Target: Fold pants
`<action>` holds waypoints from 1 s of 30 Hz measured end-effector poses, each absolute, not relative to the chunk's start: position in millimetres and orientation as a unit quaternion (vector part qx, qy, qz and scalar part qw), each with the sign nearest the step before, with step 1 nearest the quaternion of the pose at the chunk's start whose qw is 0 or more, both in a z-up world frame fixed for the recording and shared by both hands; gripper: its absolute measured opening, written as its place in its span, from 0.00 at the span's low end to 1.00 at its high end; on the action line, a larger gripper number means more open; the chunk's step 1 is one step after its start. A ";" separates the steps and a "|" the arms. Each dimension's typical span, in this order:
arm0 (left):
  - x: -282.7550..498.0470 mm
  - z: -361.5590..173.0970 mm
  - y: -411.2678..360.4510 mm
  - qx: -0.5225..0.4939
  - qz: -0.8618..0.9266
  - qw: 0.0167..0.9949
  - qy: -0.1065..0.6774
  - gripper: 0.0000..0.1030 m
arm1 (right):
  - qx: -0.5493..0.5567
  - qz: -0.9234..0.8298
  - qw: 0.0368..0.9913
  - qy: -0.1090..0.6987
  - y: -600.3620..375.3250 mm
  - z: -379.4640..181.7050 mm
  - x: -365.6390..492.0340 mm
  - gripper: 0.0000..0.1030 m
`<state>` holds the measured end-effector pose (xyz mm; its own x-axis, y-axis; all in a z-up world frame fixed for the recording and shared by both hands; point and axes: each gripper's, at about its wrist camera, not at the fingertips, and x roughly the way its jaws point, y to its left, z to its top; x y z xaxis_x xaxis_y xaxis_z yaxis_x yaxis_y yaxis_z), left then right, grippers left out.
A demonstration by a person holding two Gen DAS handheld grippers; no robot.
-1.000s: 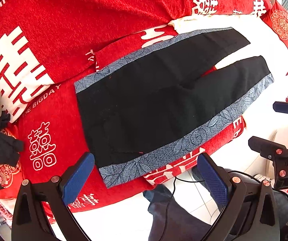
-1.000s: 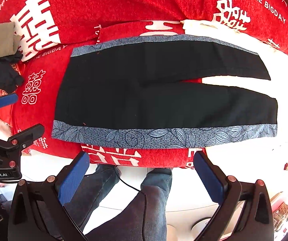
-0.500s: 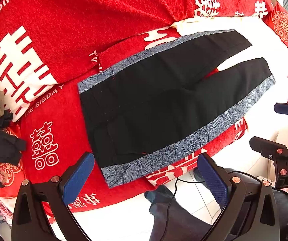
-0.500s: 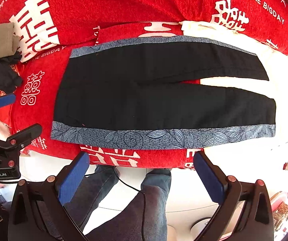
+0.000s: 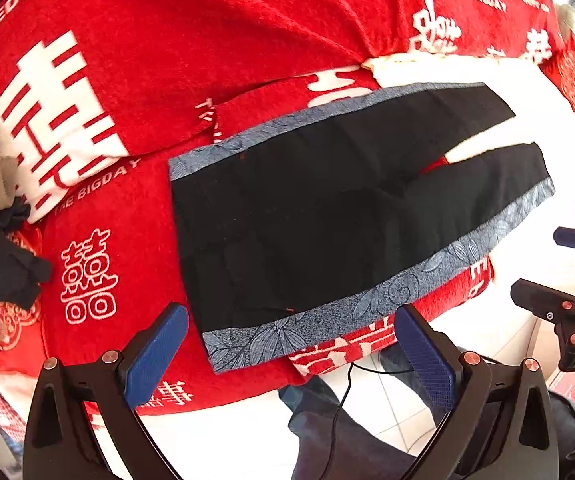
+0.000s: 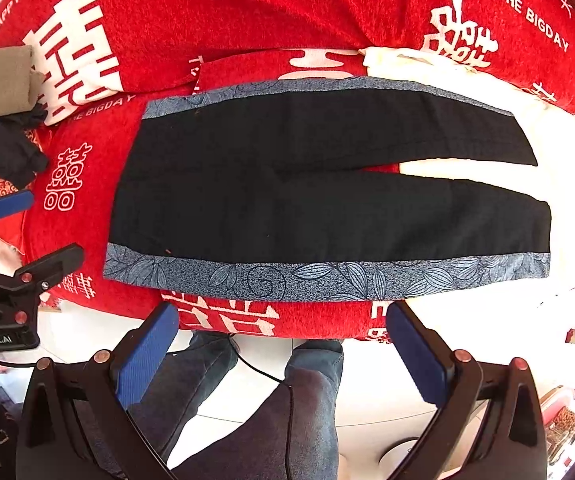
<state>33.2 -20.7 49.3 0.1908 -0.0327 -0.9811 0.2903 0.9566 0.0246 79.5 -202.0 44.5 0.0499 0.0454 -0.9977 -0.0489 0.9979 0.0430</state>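
Right wrist view: black pants (image 6: 319,184) (blue leaf-print side bands) lie flat, unfolded, on the red blanket (image 6: 247,12). Right gripper (image 6: 279,356) and left gripper (image 5: 291,352) hover above the near edge, jaws spread wide, empty.

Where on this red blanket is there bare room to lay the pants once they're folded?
The widest free patch is the red blanket behind the pants. A smaller strip lies between the waistband and the dark clothes on the left. The pants fill the middle, that left corner is crowded, and both grippers, left and right, hang open over the front edge.
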 end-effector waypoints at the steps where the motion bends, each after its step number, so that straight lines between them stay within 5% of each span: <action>1: 33.0 49.2 -18.7 0.101 -0.102 0.765 0.628 1.00 | 0.002 0.032 0.725 0.688 -203.1 44.8 79.1 1.00; 30: -6.0 43.0 -43.3 0.032 0.079 0.736 0.671 1.00 | 0.039 0.110 0.695 0.709 -290.8 23.2 105.7 1.00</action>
<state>-6.0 -43.3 43.0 0.0863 0.1581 -0.9836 -0.0735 0.9856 0.1520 105.7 -290.8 23.2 -0.0309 0.2089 -0.9774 -0.0970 0.9727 0.2110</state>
